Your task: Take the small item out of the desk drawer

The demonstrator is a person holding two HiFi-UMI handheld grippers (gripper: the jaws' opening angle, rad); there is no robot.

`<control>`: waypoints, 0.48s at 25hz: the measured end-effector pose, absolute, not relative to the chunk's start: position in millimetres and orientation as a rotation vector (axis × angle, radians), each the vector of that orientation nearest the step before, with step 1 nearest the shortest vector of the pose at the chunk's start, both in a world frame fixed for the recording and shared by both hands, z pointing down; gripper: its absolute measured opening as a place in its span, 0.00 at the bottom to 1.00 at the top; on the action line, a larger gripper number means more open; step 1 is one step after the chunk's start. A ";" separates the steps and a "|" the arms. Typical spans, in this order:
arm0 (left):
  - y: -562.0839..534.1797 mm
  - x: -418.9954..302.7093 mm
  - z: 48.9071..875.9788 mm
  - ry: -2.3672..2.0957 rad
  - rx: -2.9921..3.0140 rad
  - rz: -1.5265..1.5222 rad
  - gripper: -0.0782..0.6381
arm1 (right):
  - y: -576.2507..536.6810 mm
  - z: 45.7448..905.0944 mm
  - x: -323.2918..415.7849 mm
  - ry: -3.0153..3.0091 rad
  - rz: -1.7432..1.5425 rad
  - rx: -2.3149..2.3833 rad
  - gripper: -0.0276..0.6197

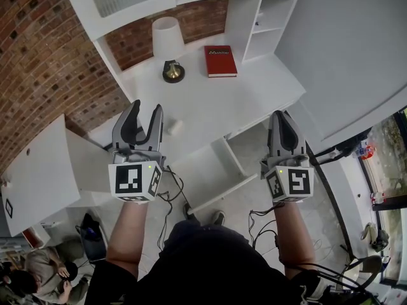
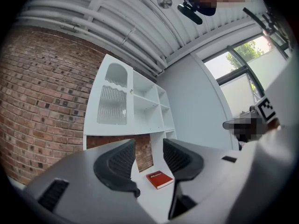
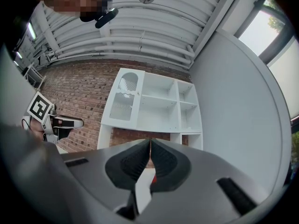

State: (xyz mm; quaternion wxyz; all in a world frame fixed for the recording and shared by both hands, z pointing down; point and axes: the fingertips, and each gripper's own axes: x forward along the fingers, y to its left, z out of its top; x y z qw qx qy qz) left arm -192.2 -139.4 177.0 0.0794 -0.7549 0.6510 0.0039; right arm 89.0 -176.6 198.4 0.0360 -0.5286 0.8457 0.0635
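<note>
In the head view a white desk (image 1: 210,100) stands before me. Below its front edge a white drawer-like tray (image 1: 205,168) sticks out toward me; I cannot make out anything in it. A small white object (image 1: 175,127) lies on the desktop near the front edge. My left gripper (image 1: 146,110) hovers just left of that object, open and empty. My right gripper (image 1: 280,116) is held over the desk's right front corner, shut with nothing in it. In the left gripper view the left gripper (image 2: 148,153) frames a red book (image 2: 159,179). The right gripper (image 3: 150,148) has its pads pressed together.
A white lamp (image 1: 168,43) and the red book (image 1: 220,60) sit at the back of the desk under a white hutch with shelves (image 1: 267,18). A white cabinet (image 1: 38,176) stands at the left by the brick wall (image 1: 44,62). Cables (image 1: 170,192) lie on the floor.
</note>
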 end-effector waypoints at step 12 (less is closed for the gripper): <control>-138.4 -191.0 176.0 1.952 -2.277 0.024 0.37 | -175.9 199.1 91.5 2.608 0.186 -1.624 0.05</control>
